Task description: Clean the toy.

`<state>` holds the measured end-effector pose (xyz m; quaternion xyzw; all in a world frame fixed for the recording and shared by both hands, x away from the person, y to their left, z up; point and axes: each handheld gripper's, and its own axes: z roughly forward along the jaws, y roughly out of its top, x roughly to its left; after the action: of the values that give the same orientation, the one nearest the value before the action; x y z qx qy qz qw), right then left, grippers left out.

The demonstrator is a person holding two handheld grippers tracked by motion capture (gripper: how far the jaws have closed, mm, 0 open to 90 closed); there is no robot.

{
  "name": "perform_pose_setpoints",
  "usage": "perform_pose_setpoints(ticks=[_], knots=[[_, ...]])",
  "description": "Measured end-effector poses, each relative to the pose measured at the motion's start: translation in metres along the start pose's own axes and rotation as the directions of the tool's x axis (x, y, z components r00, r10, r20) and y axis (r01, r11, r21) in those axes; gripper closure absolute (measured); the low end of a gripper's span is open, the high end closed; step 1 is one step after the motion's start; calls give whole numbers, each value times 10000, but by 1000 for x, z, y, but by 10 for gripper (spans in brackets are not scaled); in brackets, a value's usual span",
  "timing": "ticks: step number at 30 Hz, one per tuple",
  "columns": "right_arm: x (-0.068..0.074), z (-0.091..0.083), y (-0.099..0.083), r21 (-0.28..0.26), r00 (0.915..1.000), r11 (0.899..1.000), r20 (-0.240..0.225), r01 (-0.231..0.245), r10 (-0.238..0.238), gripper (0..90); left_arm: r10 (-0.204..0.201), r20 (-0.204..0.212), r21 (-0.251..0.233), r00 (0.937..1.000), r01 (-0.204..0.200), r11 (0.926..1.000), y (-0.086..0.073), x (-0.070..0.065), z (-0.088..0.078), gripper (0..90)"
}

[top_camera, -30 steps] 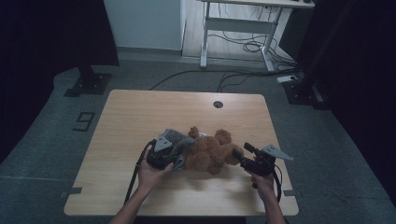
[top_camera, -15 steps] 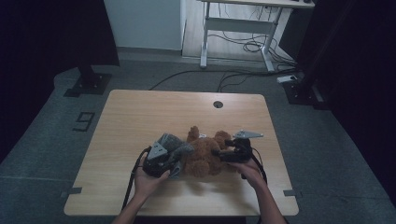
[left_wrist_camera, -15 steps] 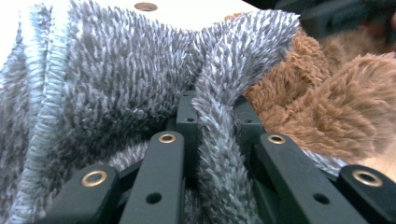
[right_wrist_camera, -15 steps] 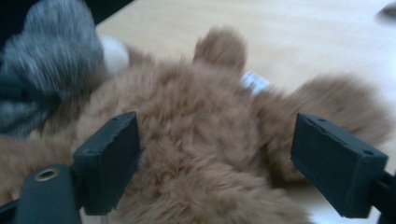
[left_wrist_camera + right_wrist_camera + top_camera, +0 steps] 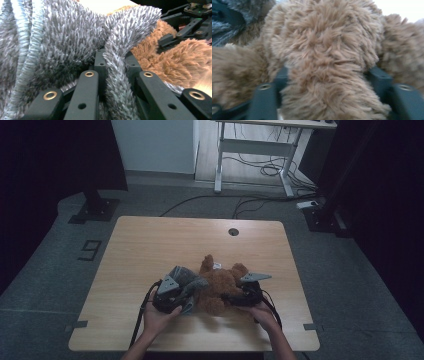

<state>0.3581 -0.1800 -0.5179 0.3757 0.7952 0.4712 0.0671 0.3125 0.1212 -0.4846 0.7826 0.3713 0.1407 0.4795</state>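
The wooden table (image 5: 150, 245) carries a brown teddy bear (image 5: 220, 282) toward six o'clock. The left gripper (image 5: 192, 295) pinches grey fuzzy cloth (image 5: 117, 75) at its nine; the right gripper (image 5: 231, 297), jaws just closing, clamps a limb at three. I'd hold the bear steady and draw the cloth gently.

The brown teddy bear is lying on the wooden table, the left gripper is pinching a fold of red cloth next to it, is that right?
Not quite: the cloth is grey and fuzzy, not red. The left gripper view shows the left gripper shut on a fold of it, beside the brown teddy bear lying on the wooden table.
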Motion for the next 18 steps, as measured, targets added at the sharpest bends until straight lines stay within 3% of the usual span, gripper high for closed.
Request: perform_pose_setpoints(ticks=[1, 5, 9, 10, 11, 13, 14, 15, 16, 18], knots=[[4, -2, -2, -128, 9995, 9996, 198, 241, -239, 466, 1, -22, -46, 10000, -1, 10000, 0, -1, -1, 771], [9, -5, 1, -264, 9989, 9992, 383, 289, -278, 539, 13, -135, -182, 9999, -15, 9998, 0, -1, -2, 771], [18, -8, 9, -365, 9922, 9942, 779, 1008, -977, 579, -152, -131, -401, 9998, 147, 9991, 1, 3, -6, 770], [20, -8, 13, -534, 9869, 9898, 999, 1324, -1267, 585, -197, -128, -451, 9997, 191, 9988, 2, 4, -7, 770], [20, -8, 13, -534, 9869, 9898, 999, 1324, -1267, 585, -230, -144, -507, 9996, 223, 9985, 4, 5, -9, 770], [22, -8, 16, -800, 9788, 9823, 1296, 1696, -1584, 587, -274, -173, -637, 9995, 262, 9976, 10, 7, -11, 769], [24, -9, 20, -1093, 9666, 9704, 1652, 2152, -1958, 586, -264, -166, -805, 9995, 250, 9964, 21, 6, -12, 769], [24, -9, 20, -1093, 9666, 9704, 1652, 2152, -1958, 586, -264, -166, -805, 9995, 250, 9964, 21, 6, -12, 769], [25, -9, 22, -1204, 9597, 9637, 1815, 2384, -2148, 586, -224, -155, -909, 9996, 209, 9956, 28, 4, -12, 769], [25, -6, 24, -1311, 9485, 9536, 2051, 2711, -2414, 579, 148, -21, -1149, 9999, -150, 9933, 52, -7, -7, 768]])
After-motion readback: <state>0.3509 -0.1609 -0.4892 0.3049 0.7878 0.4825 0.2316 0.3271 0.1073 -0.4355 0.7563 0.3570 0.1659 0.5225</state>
